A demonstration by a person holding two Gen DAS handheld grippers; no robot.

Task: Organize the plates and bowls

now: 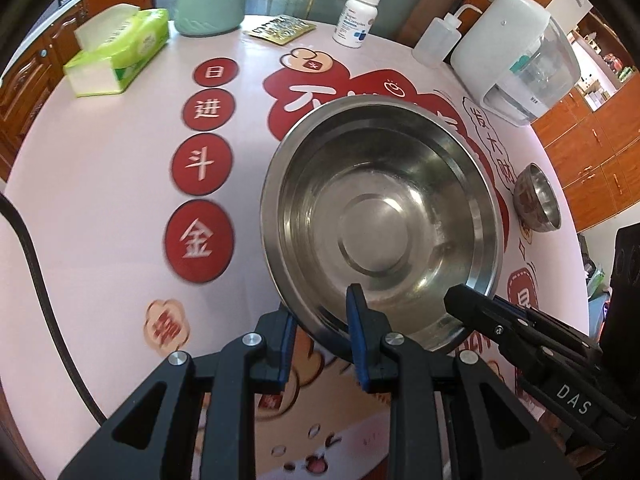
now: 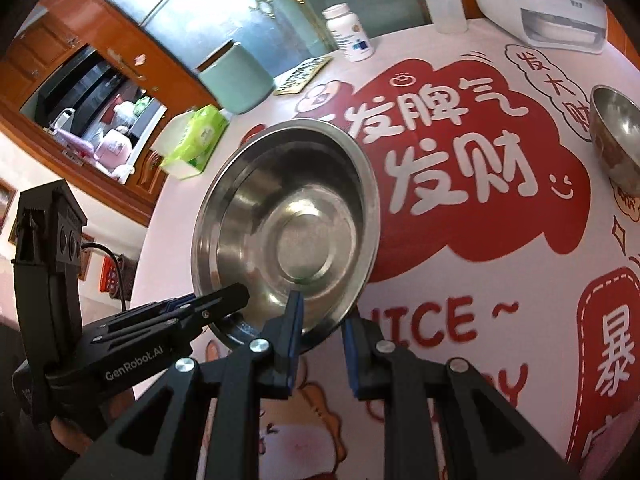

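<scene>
While both claws grip rim, bowl [image 1: 380, 216] tilts.

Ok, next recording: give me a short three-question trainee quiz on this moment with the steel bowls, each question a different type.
1. True or false: both grippers clamp the near rim of the large steel bowl.
2. Multiple choice: where is the small steel bowl? A) nested inside the large bowl B) standing apart on the tablecloth C) held by the right gripper
3. Fill in: each gripper has one finger inside the large bowl and the other ____ its rim.

Key
1. True: the left gripper and the right gripper each pinch the near rim.
2. B
3. outside
</scene>
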